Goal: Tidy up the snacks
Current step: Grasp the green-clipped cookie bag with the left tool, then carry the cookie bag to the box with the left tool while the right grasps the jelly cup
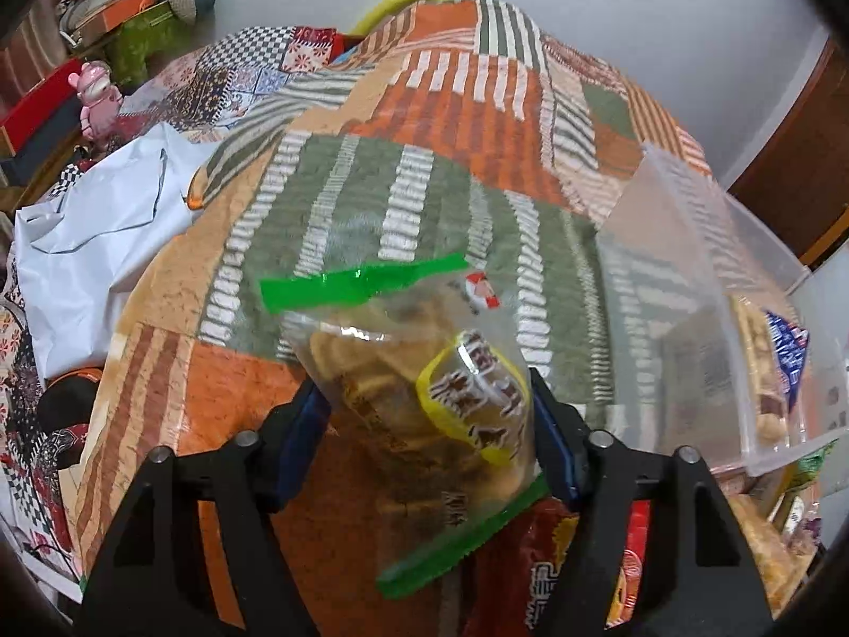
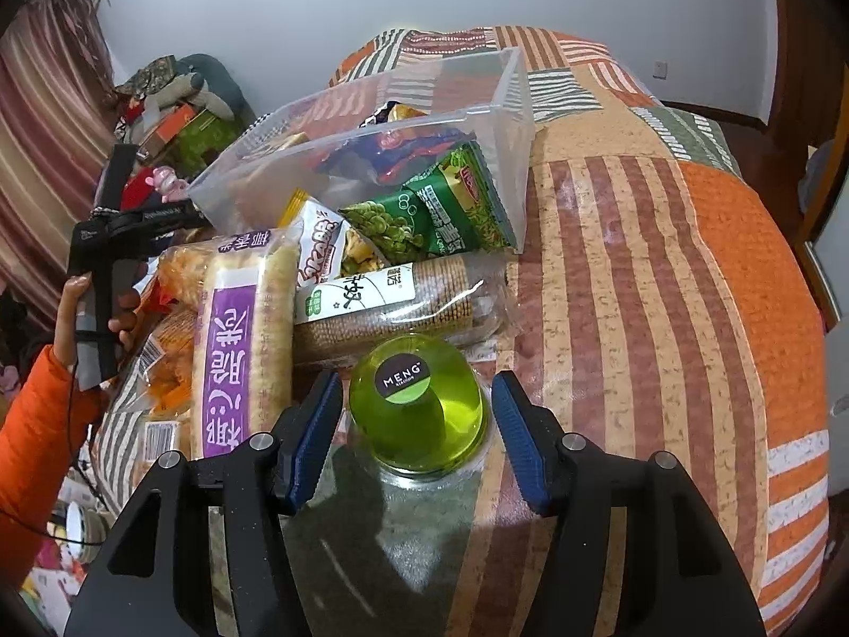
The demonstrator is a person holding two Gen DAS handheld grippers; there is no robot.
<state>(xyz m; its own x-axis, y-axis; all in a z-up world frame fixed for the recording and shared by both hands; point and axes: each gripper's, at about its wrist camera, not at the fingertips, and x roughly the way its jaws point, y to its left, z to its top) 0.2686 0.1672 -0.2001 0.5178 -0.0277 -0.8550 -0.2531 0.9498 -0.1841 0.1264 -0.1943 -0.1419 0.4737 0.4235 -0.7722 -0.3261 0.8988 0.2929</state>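
My left gripper [image 1: 424, 414] is shut on a clear bag of biscuits [image 1: 424, 387] with green end strips and a yellow label, held above the patchwork bedspread. A clear plastic bin [image 1: 705, 318] stands to its right. In the right wrist view my right gripper [image 2: 414, 424] is open, its blue pads either side of a green jelly cup [image 2: 419, 409] labelled MENG, not touching it. Ahead lie a purple-labelled cracker pack [image 2: 239, 339], a biscuit roll [image 2: 387, 302], and the clear bin [image 2: 424, 122] on its side holding green pea snacks [image 2: 424, 212] and other packets.
A red snack bag [image 1: 546, 557] lies under the left gripper. A white plastic bag [image 1: 106, 244] and boxes sit left of the bed. The person's left hand with the other gripper [image 2: 101, 265] shows at left. The orange striped bedspread [image 2: 663, 318] stretches right.
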